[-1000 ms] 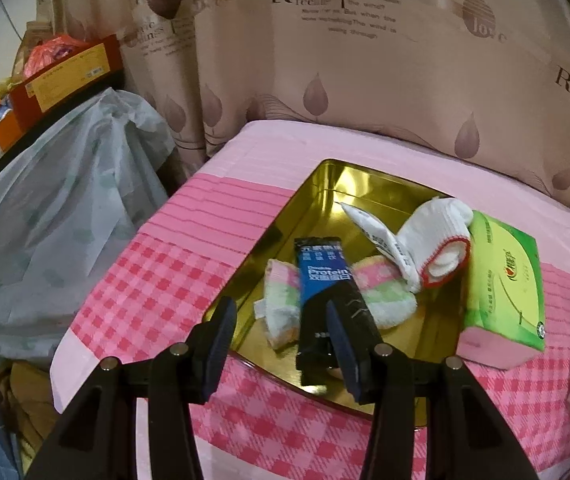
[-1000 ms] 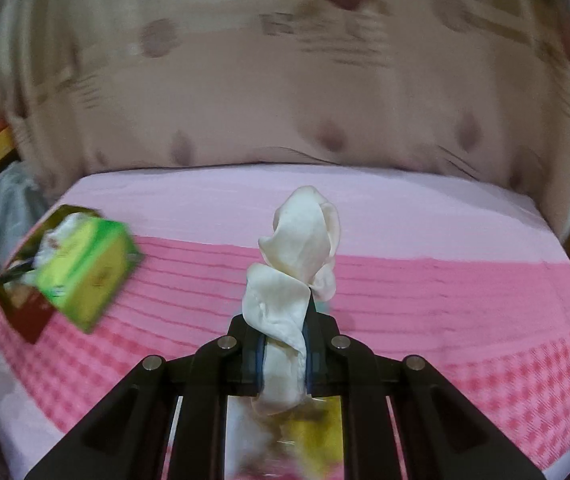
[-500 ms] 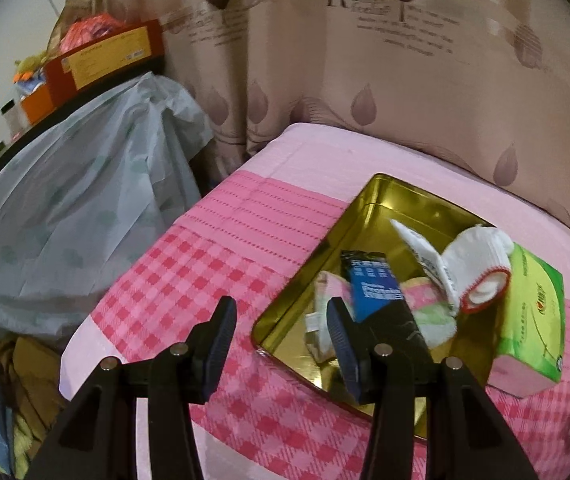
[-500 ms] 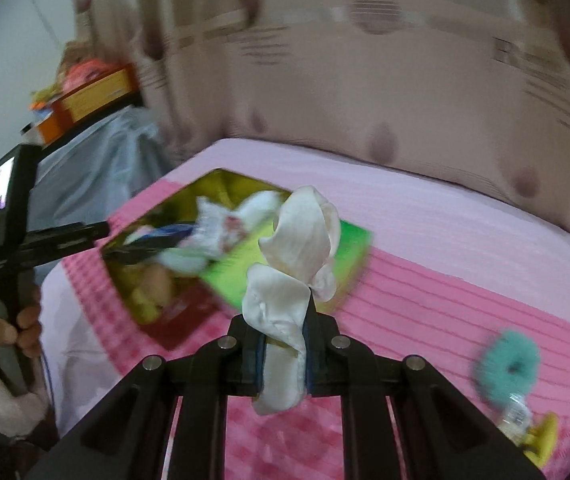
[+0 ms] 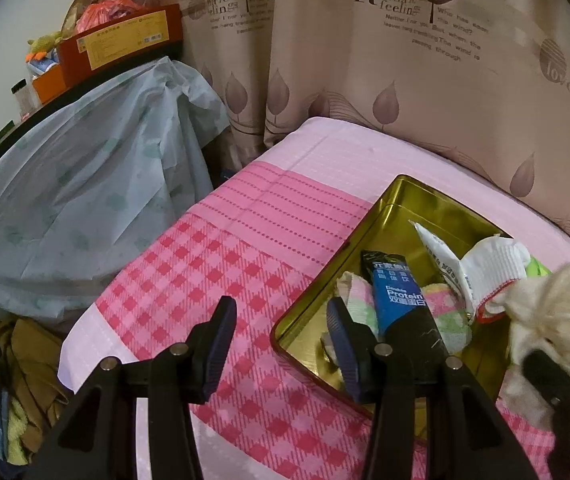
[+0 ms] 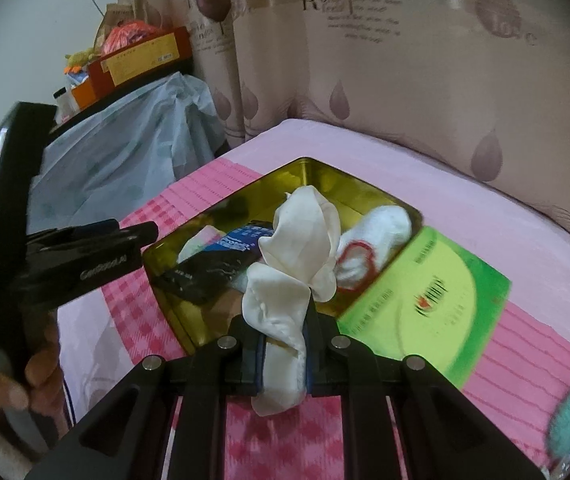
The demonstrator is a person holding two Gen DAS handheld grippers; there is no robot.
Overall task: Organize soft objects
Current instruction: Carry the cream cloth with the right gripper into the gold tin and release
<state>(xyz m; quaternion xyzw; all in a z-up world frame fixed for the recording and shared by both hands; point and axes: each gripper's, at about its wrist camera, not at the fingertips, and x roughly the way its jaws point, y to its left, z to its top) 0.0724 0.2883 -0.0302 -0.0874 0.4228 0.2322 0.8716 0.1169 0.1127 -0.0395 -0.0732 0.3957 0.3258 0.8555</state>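
Right wrist view shows the right gripper (image 6: 283, 354) clenched on a cream scrunchie (image 6: 299, 264), holding it above the near edge of the gold tray (image 6: 173, 304). Left gripper (image 5: 281, 344) hangs with fingers spread and nothing between them, by the tray's near-left corner over the pink checked cloth (image 5: 189, 280).

My work surface is a pink checked bed (image 5: 221, 280): gold tin tray (image 6: 173, 312), green tissue pack (image 6: 425, 300) beside it, teal scrunchie (image 6: 569, 420) near the corner.
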